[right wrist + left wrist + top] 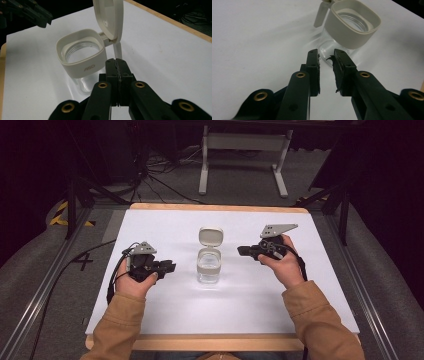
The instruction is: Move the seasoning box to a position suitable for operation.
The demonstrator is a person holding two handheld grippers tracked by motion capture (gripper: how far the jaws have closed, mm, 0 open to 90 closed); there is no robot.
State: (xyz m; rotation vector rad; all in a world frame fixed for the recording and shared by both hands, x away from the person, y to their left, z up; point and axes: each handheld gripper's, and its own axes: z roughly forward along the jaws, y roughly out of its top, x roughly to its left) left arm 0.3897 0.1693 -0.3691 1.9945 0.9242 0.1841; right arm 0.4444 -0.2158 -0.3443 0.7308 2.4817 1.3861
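White counter (165, 310) in front of me, wood edging near and far, nothing on it but one jar. Glass jar (208, 268) sits mid-counter, between my two grippers, upright, looks empty. It has a squarish off-white plastic collar (82, 63) around the mouth and a hinged lid (210, 236) flipped up and standing open on the far side of it. Judgement on handling: clear glass body, so rigid, slick and breakable; probably light while empty, so a sideways push could slide or tip it, and the raised lid puts some weight to the far side. Collar and lid are plastic, stiff, a less slippery surface than the glass. Best hold, I'd say, is across the collar's flat sides for steadying, or low on the glass body if lifting; the lid's edge is the place to press if it has to close, with the other gripper bracing the collar. The thin latch tab hanging off the hinge side looks flimsy, I'd avoid it. Left gripper (326, 57) is just left of the jar, tips pointed at the glass base, near but not touching, jaws parted by a narrow gap, nothing between them. Right gripper (116, 65) is just right of the jar, aimed at the collar and hinge, jaws clenched pad to pad, empty.
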